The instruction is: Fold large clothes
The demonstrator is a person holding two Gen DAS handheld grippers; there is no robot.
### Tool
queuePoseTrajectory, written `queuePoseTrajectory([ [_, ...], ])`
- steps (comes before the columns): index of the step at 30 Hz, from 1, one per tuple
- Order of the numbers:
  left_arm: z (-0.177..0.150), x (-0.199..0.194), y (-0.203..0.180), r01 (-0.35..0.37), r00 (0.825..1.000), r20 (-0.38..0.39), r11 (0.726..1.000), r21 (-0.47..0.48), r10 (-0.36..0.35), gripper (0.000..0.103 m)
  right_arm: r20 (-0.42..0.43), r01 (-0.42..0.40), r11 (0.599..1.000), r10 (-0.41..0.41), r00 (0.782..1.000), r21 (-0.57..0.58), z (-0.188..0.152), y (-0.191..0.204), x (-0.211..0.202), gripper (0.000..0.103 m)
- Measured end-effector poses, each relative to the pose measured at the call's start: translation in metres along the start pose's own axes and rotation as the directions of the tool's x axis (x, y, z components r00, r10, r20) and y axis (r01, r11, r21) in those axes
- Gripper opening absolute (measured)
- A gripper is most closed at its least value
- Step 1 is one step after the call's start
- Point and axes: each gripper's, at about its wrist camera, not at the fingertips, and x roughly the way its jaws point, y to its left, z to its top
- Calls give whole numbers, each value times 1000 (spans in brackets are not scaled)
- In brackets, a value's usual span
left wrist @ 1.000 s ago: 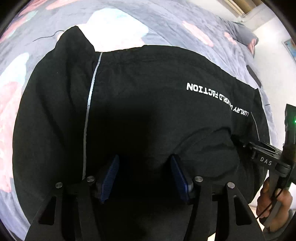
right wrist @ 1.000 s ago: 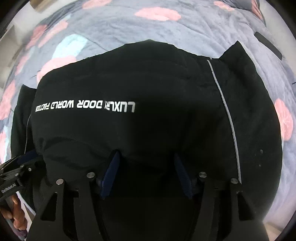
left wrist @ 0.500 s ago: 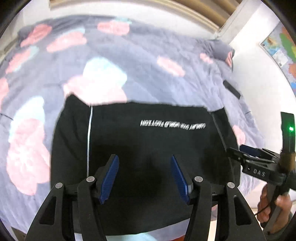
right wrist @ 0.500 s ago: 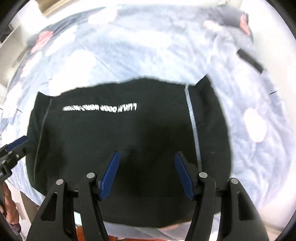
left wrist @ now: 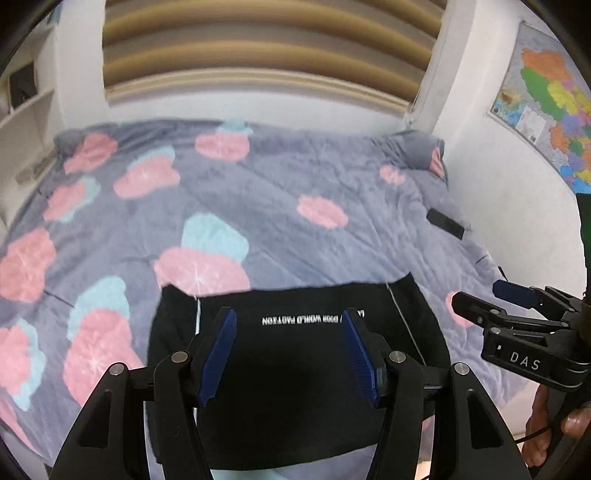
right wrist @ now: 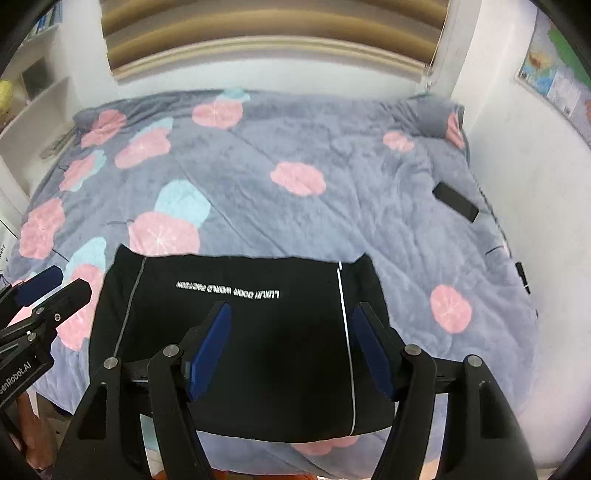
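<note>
You are in a home bedroom. A bed (right wrist: 369, 229) fills most of your view, covered by a grey quilt (left wrist: 280, 206) printed with pink and pale-blue flowers. Behind it hangs a tan curtain (right wrist: 266, 26); white shelves (right wrist: 33, 107) stand to one side, and a coloured map (left wrist: 550, 107) hangs on the white wall.

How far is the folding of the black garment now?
Done: the black garment lies folded in a flat rectangle near the bed's front edge. In hand: nothing; the left gripper and right gripper are open above it. Left: any further fold cannot be judged.
</note>
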Motion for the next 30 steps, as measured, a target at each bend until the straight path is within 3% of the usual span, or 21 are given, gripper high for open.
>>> queuePoseTrajectory([
  [4, 6, -19, -12, -43, 998, 49, 999, 14, 43, 72, 43, 4, 1000, -4, 999, 0, 4, 0, -23, 78],
  [12, 9, -32, -40, -97, 995, 41, 995, 30, 96, 74, 76, -8, 1000, 8, 997, 11, 3, -9, -45, 80],
  [30, -21, -12, -72, -136, 990, -49, 991, -19, 135, 75, -10, -50, 999, 51, 999, 14, -21, -37, -18, 80],
])
